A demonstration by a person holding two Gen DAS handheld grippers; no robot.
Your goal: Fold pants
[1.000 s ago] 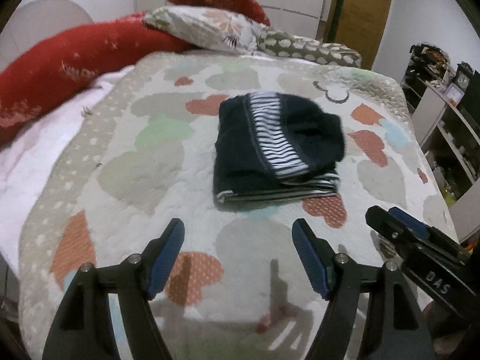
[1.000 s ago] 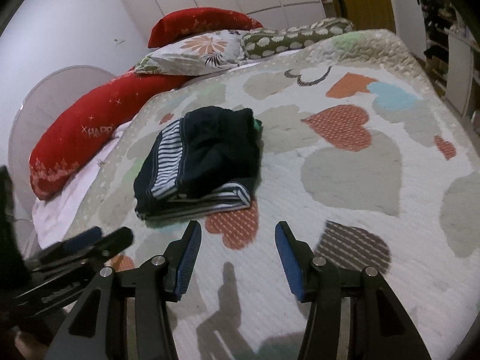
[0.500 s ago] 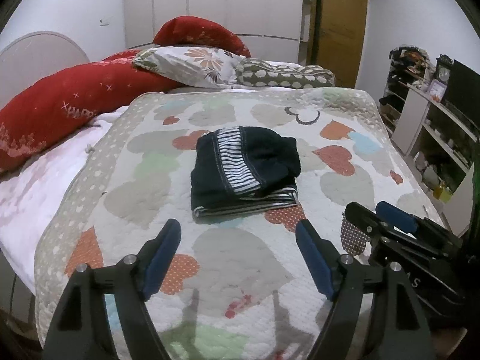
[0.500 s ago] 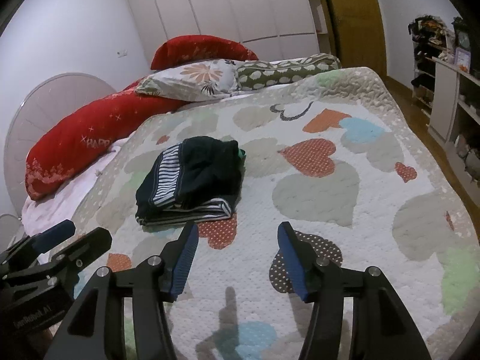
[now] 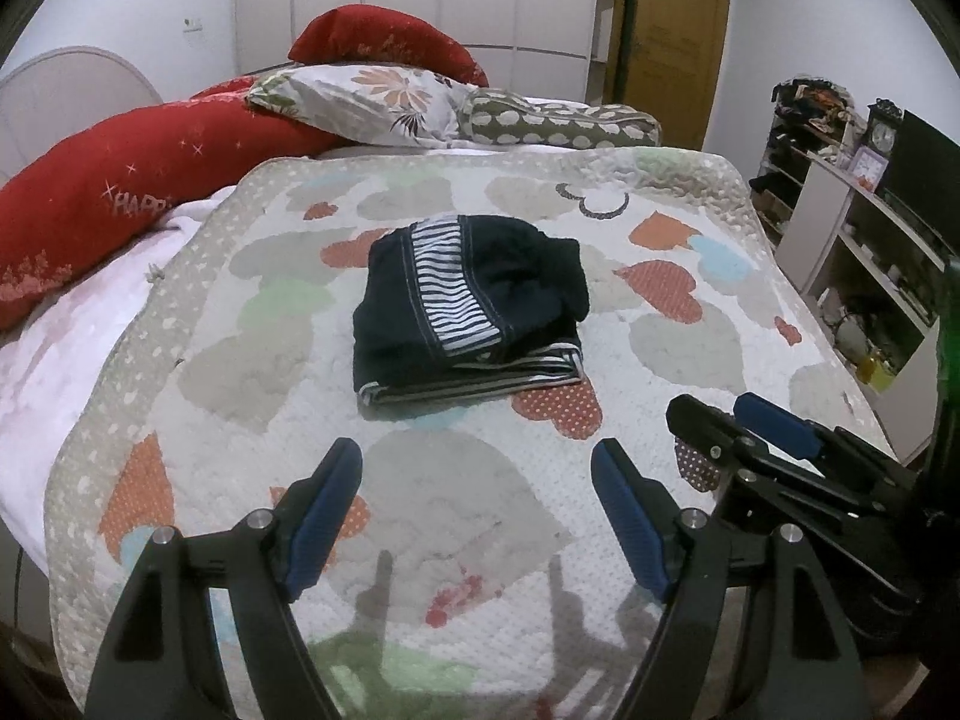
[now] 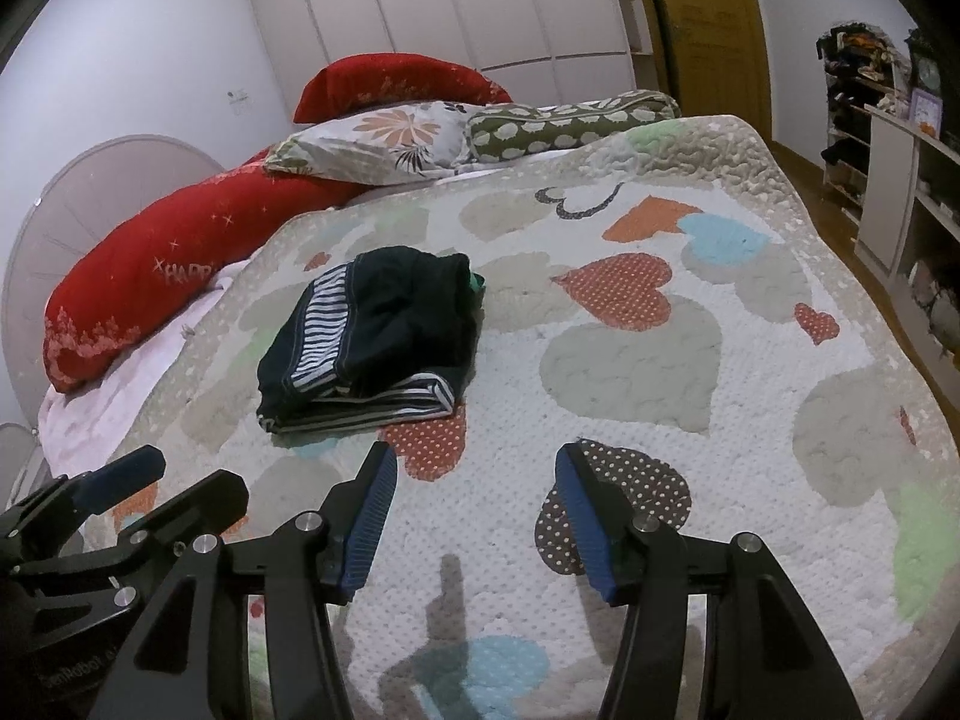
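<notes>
The dark navy pants with a blue-and-white striped band lie folded in a compact stack in the middle of the heart-patterned quilt; they also show in the right wrist view. My left gripper is open and empty, held well short of the stack. My right gripper is open and empty, to the right of the stack and nearer than it. Each gripper shows in the other's view: the right one and the left one.
Red bolsters, a floral pillow and a spotted pillow lie at the head of the bed. White shelves with clutter stand to the right. A wooden door and wardrobe are behind.
Both grippers have drawn back and risen from the folded pants, so the stack looks smaller and farther. Both stay open and empty. The pants have not moved.
</notes>
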